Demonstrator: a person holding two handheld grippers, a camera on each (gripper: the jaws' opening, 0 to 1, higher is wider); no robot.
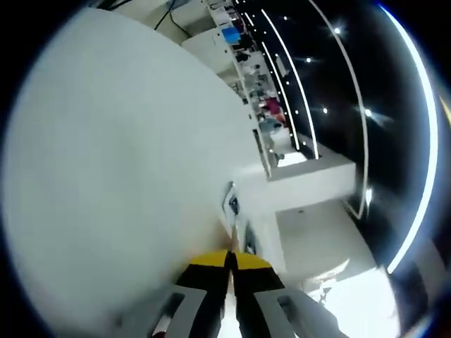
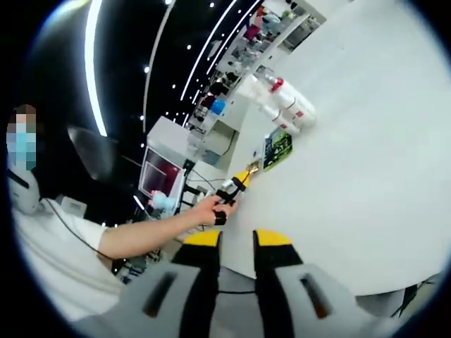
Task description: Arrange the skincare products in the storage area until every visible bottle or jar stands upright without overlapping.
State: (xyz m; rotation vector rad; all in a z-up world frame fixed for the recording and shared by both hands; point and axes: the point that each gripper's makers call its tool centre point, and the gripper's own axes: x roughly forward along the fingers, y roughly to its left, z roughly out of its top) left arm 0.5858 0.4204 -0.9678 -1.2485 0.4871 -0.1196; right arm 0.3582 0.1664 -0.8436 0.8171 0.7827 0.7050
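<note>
big white table (image 1: 120,162) up close, black ceiling (image 2: 155,42) streaked with light strips (image 1: 423,141), cluttered shelves (image 1: 264,84) running off behind.

From my right hand-held gripper (image 2: 237,238), jaws slightly apart, a broad stretch of white desk (image 2: 366,190) lies bare ahead, giving me open room to travel. The obstacles sit at its far side: a cluster of white bottles with red caps (image 2: 285,102) lying together, and a green-and-black packet (image 2: 277,148) just beside them. The left hand-held gripper (image 2: 236,184), held by the person's hand (image 2: 215,209), stands near that packet. In the left gripper view, my left hand-held gripper (image 1: 229,259), jaws together, faces bare desk (image 1: 120,162), with a small dark item (image 1: 232,205) at the edge ahead.
</note>
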